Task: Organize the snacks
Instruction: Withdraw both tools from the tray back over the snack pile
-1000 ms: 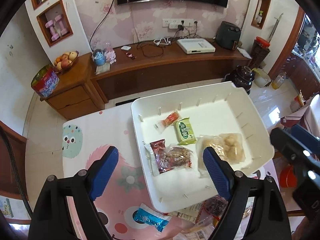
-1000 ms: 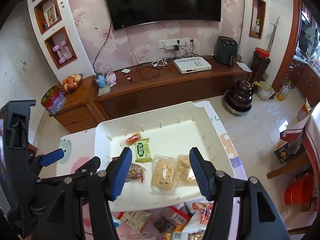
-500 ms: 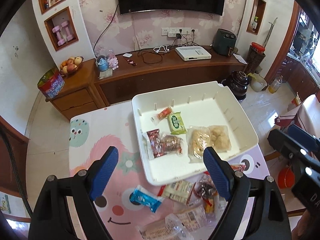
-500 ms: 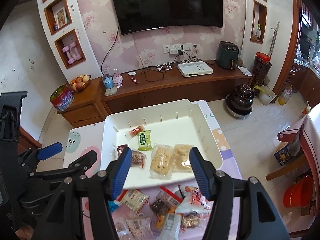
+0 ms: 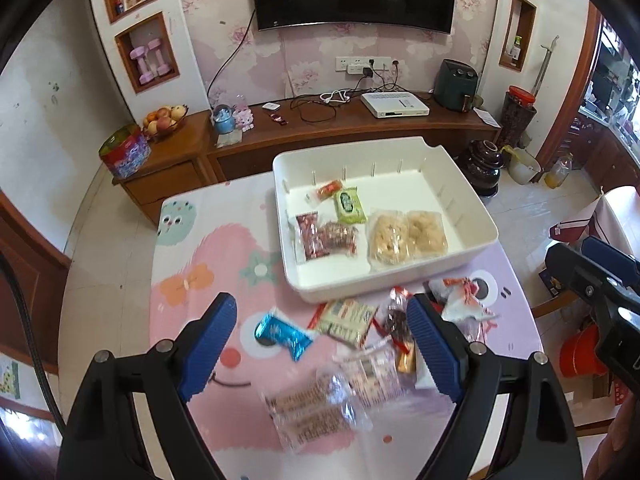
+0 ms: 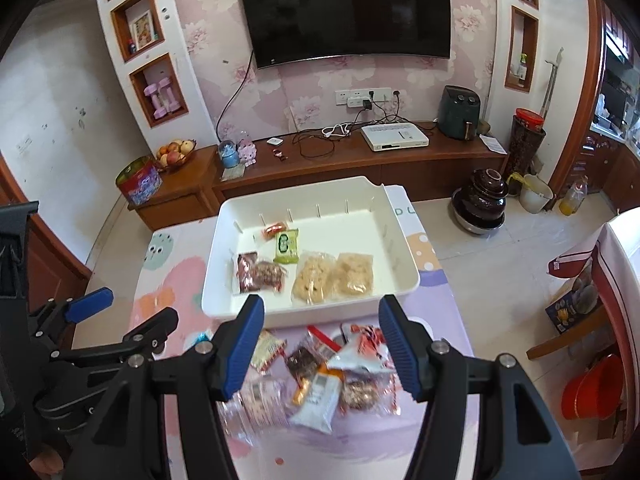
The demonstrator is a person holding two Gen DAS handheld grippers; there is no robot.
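Observation:
A white tray [image 5: 486,222] [image 6: 412,276] on the pink table holds several snacks: a green packet [image 5: 350,205], red wrappers [image 5: 316,236] and two clear bags of pale puffs [image 5: 406,234]. In front of the tray lies a loose pile: a blue wrapper [image 5: 282,334], a white-green packet [image 5: 347,320], clear bags [image 5: 316,412] and red-white packets [image 6: 362,350]. My left gripper [image 5: 320,344] hangs open above this pile with nothing between its blue fingers. The right gripper [image 6: 322,342] is open too, above the pile's right part, holding nothing.
The pink cartoon tablecloth [image 5: 192,264] ends at a near edge and a right edge. Beyond stand a wooden TV cabinet [image 5: 340,132], a dark ceramic pot [image 6: 482,200] on the floor and a red bucket [image 6: 592,388] at lower right.
Both grippers pulled back and up from over the tray toward the near table edge. The loose snack pile came into view beneath them. Their openings look the same.

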